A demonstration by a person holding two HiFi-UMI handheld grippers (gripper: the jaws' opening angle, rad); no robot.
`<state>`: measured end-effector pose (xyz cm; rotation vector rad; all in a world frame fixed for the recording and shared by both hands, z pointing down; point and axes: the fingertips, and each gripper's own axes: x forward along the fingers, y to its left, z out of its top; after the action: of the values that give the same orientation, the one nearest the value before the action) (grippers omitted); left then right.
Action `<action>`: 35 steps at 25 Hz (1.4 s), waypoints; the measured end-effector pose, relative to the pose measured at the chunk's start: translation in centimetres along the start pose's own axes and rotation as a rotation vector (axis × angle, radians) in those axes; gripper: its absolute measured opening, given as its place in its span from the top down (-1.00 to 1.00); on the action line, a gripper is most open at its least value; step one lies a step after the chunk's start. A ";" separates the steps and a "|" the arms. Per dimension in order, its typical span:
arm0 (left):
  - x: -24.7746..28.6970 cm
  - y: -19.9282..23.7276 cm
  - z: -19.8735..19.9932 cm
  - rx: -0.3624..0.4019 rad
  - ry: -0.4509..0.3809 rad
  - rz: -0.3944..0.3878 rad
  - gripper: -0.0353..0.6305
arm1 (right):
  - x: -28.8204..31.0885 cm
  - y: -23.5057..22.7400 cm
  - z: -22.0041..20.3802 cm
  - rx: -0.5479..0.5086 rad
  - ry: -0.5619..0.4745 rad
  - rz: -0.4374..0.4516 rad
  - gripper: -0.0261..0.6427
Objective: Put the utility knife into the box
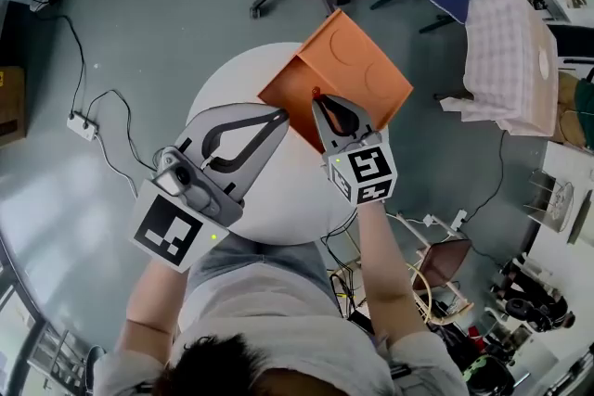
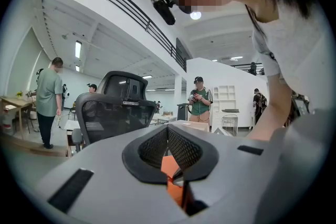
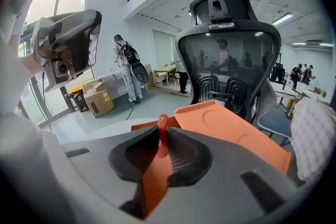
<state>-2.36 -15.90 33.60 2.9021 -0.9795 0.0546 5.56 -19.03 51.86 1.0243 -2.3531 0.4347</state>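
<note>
**Knife pinched over the box on a round white table**

Well out to the left of the left gripper, a white power strip lies on the grey-blue floor with its black cable trailing. The left gripper's jaws are pressed together tip to tip with nothing between them, and they hang over the round white table. Just past its tips, on the table's far side, sits the open orange box, its flat lid raised. The right gripper hangs close beside the left one. Its jaws are clamped on the slim red-orange utility knife, whose end pokes out past the tips over the box's near side. Ahead of the right gripper stands a black mesh office chair. Further to its right, a pale checked cloth drapes over furniture.
</note>
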 end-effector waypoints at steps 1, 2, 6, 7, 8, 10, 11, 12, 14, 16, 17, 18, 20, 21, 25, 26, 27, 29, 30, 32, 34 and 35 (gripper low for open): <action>-0.1 0.1 -0.1 -0.001 0.002 0.004 0.87 | 0.3 0.0 -0.5 -0.003 0.019 0.004 0.77; -0.2 0.2 -0.2 -0.003 0.004 0.008 0.87 | 0.7 0.0 -1.1 -0.006 0.040 0.009 0.77; -0.5 0.9 -0.6 -0.005 0.008 0.020 0.87 | 2.0 0.0 -3.0 -0.025 0.127 0.026 0.77; -0.5 1.1 -0.7 -0.007 0.008 0.024 0.87 | 2.4 -0.1 -3.4 -0.028 0.147 0.029 0.77; -0.6 1.3 -0.8 -0.009 0.008 0.027 0.87 | 2.7 -0.1 -3.9 -0.031 0.167 0.032 0.77; -0.7 1.6 -1.0 -0.013 0.010 0.034 0.87 | 3.2 -0.2 -4.7 -0.034 0.206 0.038 0.77; -0.7 1.7 -1.1 -0.014 0.012 0.037 0.87 | 3.4 -0.2 -5.1 -0.035 0.225 0.041 0.77; -0.7 1.8 -1.2 -0.015 0.014 0.040 0.87 | 3.6 -0.2 -5.5 -0.038 0.244 0.044 0.77; -0.7 2.0 -1.4 -0.017 0.015 0.045 0.87 | 3.9 -0.3 -6.2 -0.044 0.274 0.049 0.77; -0.8 2.2 -1.6 -0.017 0.017 0.050 0.87 | 4.3 -0.3 -6.8 -0.048 0.302 0.054 0.77; -0.8 2.3 -1.8 -0.018 0.019 0.052 0.87 | 4.4 -0.3 -7.1 -0.050 0.317 0.057 0.77; -0.8 2.4 -1.9 -0.020 0.020 0.055 0.87 | 4.6 -0.3 -7.4 -0.052 0.331 0.059 0.77; -0.8 2.7 -2.0 -0.021 0.024 0.058 0.87 | 4.8 -0.3 -7.7 -0.056 0.354 0.064 0.77; -0.8 2.8 -2.1 -0.020 0.025 0.059 0.87 | 5.0 -0.3 -7.8 -0.056 0.365 0.066 0.78; -0.7 3.0 -2.2 -0.023 0.022 0.070 0.87 | 5.6 -0.5 -8.4 -0.063 0.420 0.071 0.79; -0.7 3.0 -2.2 -0.024 0.022 0.072 0.87 | 5.7 -0.5 -8.5 -0.069 0.432 0.072 0.79; -0.7 3.0 -2.2 -0.024 0.023 0.073 0.87 | 5.8 -0.5 -8.5 -0.074 0.440 0.073 0.79; -0.7 3.0 -2.2 -0.023 0.025 0.075 0.87 | 5.9 -0.5 -8.5 -0.072 0.448 0.074 0.79; -0.7 3.0 -2.2 -0.023 0.025 0.076 0.87 | 6.0 -0.5 -8.5 -0.068 0.449 0.075 0.79; -0.8 3.0 -2.3 -0.024 0.028 0.079 0.87 | 6.1 -0.5 -8.5 -0.057 0.451 0.074 0.78; -1.0 2.9 -2.5 -0.025 0.033 0.082 0.87 | 6.1 -0.4 -8.5 -0.047 0.450 0.073 0.77; -1.1 2.9 -2.5 -0.025 0.034 0.083 0.87 | 6.1 -0.3 -8.5 -0.047 0.449 0.072 0.77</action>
<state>-4.98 -17.32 36.22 2.8270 -1.0871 0.0960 5.28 -18.62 62.33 0.7302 -1.9893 0.5685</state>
